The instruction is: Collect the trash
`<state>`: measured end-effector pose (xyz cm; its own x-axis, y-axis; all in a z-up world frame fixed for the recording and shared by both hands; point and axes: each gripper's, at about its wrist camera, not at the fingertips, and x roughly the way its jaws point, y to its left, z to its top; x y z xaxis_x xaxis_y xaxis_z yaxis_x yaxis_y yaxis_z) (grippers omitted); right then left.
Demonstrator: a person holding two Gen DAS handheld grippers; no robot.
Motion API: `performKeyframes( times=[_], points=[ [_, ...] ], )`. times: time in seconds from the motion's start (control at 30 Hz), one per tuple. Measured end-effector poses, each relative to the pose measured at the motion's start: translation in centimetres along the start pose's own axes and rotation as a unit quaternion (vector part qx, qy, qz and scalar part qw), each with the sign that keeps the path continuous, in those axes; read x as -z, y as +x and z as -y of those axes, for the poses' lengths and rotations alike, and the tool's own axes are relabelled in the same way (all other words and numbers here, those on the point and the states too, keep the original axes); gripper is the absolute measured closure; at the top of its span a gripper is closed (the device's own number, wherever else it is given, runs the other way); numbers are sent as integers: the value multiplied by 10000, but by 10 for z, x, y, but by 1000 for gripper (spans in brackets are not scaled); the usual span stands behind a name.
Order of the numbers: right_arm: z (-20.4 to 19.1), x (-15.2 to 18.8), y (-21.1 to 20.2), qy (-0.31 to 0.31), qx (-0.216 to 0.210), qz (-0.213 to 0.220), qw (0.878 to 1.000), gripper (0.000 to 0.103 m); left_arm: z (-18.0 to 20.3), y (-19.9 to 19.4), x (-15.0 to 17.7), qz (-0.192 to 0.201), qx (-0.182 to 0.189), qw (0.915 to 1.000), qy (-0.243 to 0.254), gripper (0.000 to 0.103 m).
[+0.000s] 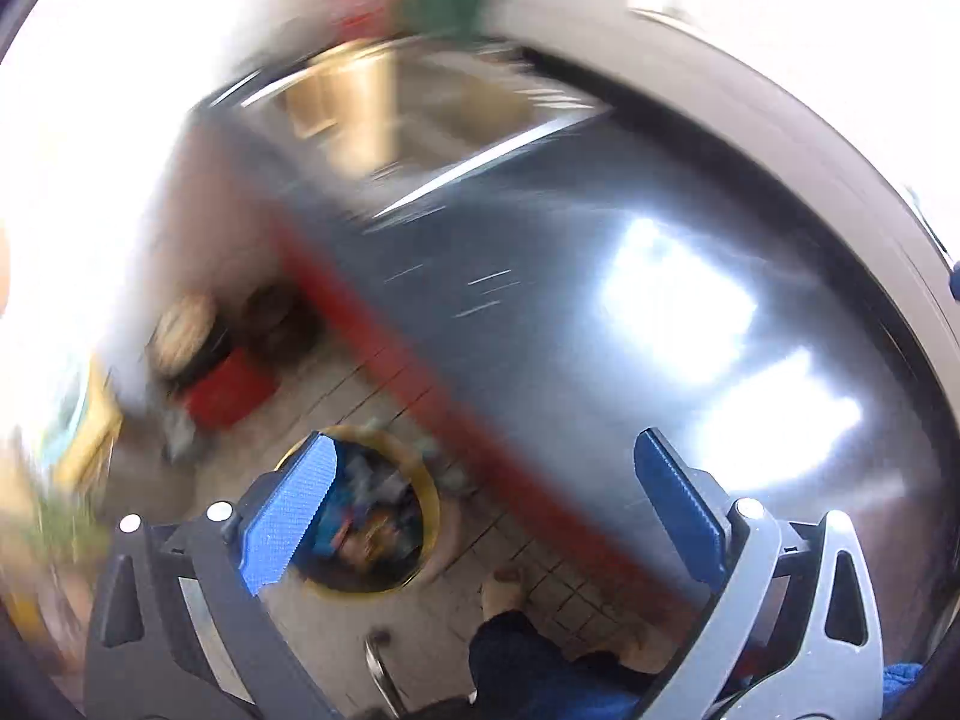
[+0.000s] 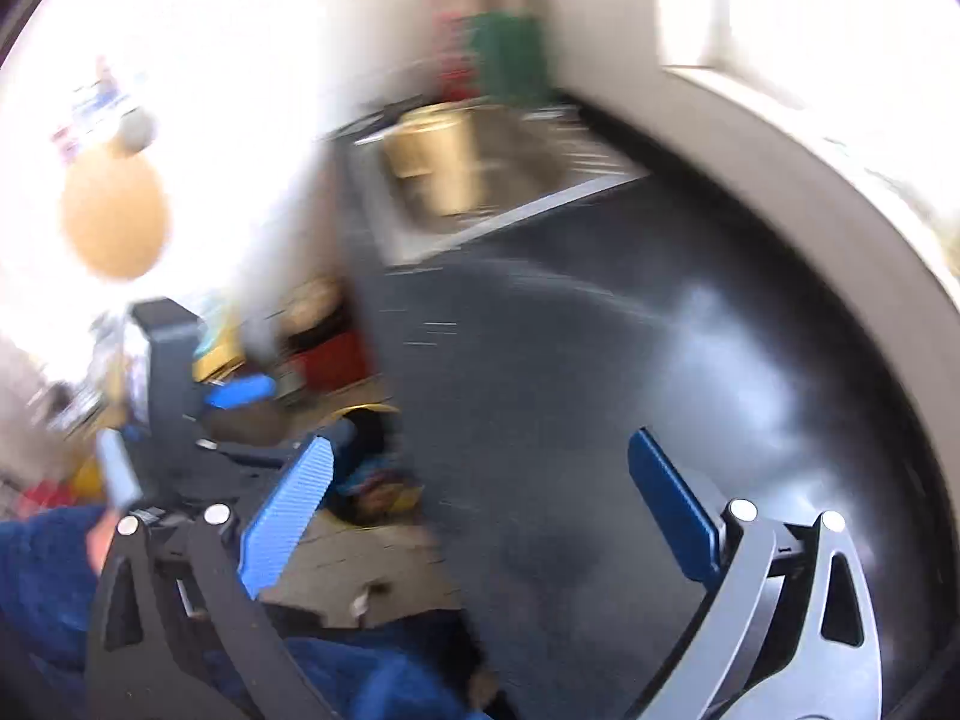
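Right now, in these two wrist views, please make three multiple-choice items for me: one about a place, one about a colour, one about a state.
1. Where does the round bin with trash in it stand?
A. on the floor beside the dark counter
B. inside the sink
C. on the window ledge

2. What colour are the pads on the fingers of the left gripper?
A. red
B. blue
C. green

3. How do the fingers of the right gripper stand?
A. shut on a wrapper
B. shut on nothing
C. wide apart with nothing between them

Answers:
1 A, the bin's yellow rim shows on the tiled floor below the counter edge.
2 B, both pads show blue.
3 C, only counter and floor show in the gap.
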<state>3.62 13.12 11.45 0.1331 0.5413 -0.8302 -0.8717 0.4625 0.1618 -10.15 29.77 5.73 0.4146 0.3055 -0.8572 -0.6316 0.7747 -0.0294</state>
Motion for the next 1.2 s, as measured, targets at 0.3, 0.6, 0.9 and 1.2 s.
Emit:
performKeyframes(
  times=[0.3,0.6,0.9,1.2],
  points=[
    [169,162,-122,2808,2623,303,9228,7,233,-7,-34,-201,1388,9698,1993,6],
    [212,238,-169,3796,3119,338,8704,7,322,-14,5,-581,1862,9360,2930,6],
    [245,243,-166,3926,2985,207,8697,7,336,-1,-2,-669,1549,9454,2787,6],
    [257,235,-155,3895,2787,139,8777,7,337,-4,-7,-612,1507,9480,2735,6]
  ],
)
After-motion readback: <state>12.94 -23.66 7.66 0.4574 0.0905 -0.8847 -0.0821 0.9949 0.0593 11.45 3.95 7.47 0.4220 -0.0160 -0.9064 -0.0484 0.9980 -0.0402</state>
